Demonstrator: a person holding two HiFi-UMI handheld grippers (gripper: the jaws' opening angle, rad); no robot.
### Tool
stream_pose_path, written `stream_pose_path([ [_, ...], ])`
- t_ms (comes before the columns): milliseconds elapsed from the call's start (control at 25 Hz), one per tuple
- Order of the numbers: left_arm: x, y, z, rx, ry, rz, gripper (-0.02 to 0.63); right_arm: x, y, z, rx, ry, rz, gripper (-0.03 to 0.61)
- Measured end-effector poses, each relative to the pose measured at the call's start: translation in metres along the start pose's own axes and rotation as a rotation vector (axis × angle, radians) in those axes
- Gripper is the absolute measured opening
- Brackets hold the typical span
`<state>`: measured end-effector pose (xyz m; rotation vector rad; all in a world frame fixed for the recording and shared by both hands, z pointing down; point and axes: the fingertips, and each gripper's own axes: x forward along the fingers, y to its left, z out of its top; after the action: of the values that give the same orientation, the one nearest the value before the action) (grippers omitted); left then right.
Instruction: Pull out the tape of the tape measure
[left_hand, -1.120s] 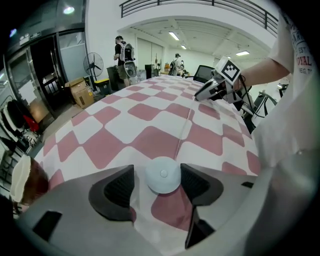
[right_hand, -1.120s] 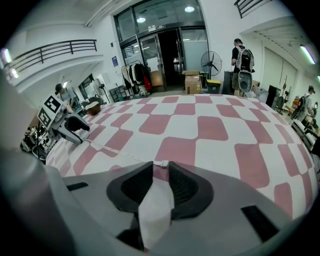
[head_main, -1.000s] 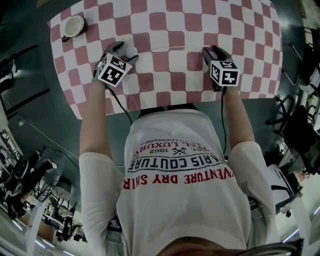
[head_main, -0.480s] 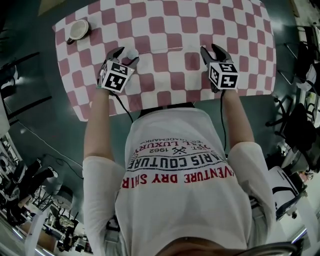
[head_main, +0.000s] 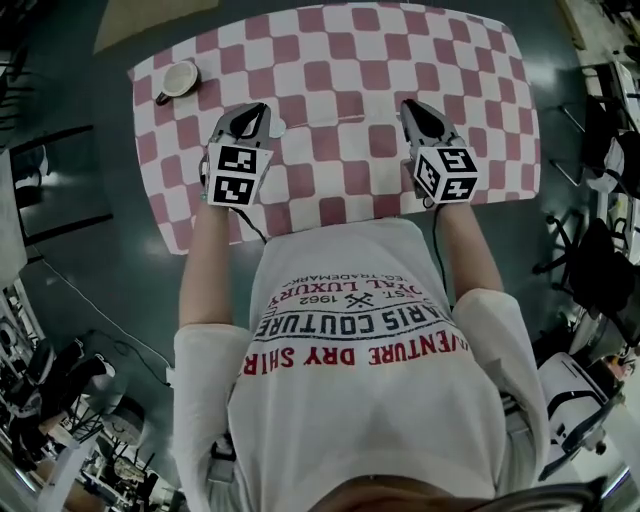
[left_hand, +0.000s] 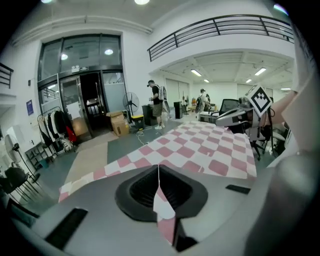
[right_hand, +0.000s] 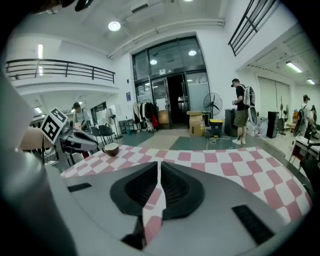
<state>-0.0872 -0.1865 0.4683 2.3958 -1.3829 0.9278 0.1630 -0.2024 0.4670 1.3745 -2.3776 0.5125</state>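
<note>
- Two grippers, the left gripper (left_hand: 158, 169) and the right gripper (right_hand: 159, 169), are held side by side over the near edge of a red-and-white checked surface (head_main: 340, 60), well apart from each other.
- The left gripper's jaws are seen pressed together, with nothing between them.
- The right gripper's jaws are being closed and almost meet, with nothing between them.
- A small round item (head_main: 180, 78), white on top with a dark rim, is seen lying on the surface ahead and to the left of the left gripper, well apart from it. Whether it is the tape measure cannot be told.
- Farther ahead of the right gripper, a person (right_hand: 241, 120) is seen standing beside a fan (right_hand: 213, 107).
</note>
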Motion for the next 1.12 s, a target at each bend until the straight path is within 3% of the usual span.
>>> stream_pose_path([
  [320,-0.057,0.007,0.062,0.002,-0.240,0.081,0.017,-0.022,0.018,0.063,-0.101,-0.207,0.020,0.029],
  [600,-0.092,0.013,0.083,-0.006,-0.384,0.154,0.017,-0.037,0.031,0.085,-0.133,-0.281,0.060,0.028],
  [1120,-0.104,0.015,0.080,-0.031,-0.410,0.174,0.017,-0.038,0.041,0.083,-0.149,-0.264,0.088,0.027],
])
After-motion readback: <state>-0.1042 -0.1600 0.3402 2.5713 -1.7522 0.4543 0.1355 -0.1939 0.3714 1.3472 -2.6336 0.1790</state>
